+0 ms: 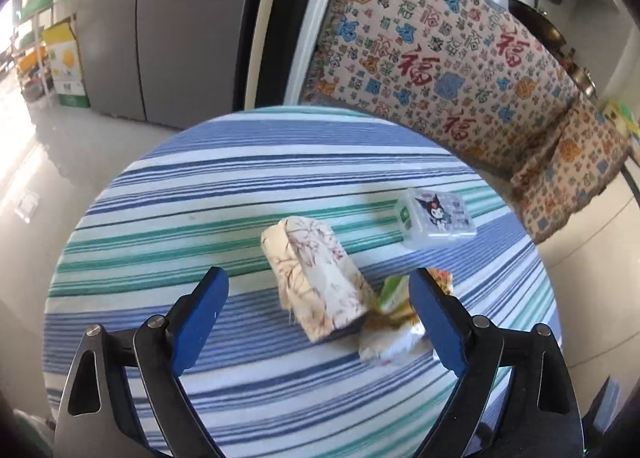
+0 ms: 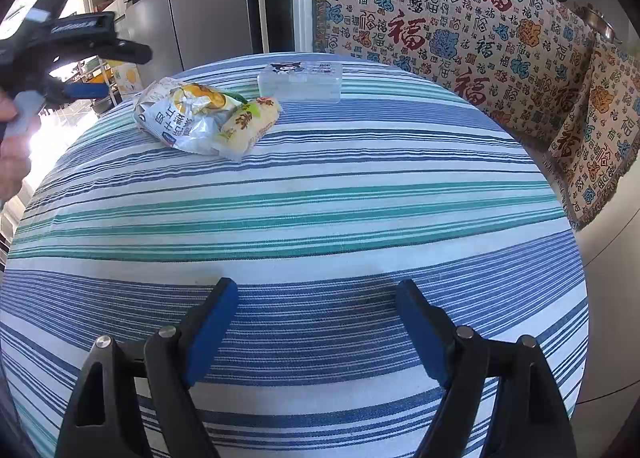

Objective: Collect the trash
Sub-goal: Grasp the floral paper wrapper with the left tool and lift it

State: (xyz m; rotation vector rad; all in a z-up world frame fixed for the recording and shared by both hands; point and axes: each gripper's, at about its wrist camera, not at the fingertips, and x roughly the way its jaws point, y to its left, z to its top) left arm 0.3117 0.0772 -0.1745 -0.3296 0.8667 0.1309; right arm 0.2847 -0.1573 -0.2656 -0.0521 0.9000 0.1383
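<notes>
Left wrist view: the left gripper hangs over the striped-cloth counter, jaws released, with a beige floral-wrapped block between them (untouched) beside crumpled snack wrappers. Right wrist view: the right gripper, jaws released and empty, hovers at the counter's near edge; the wrappers lie toward its far left edge.
</notes>
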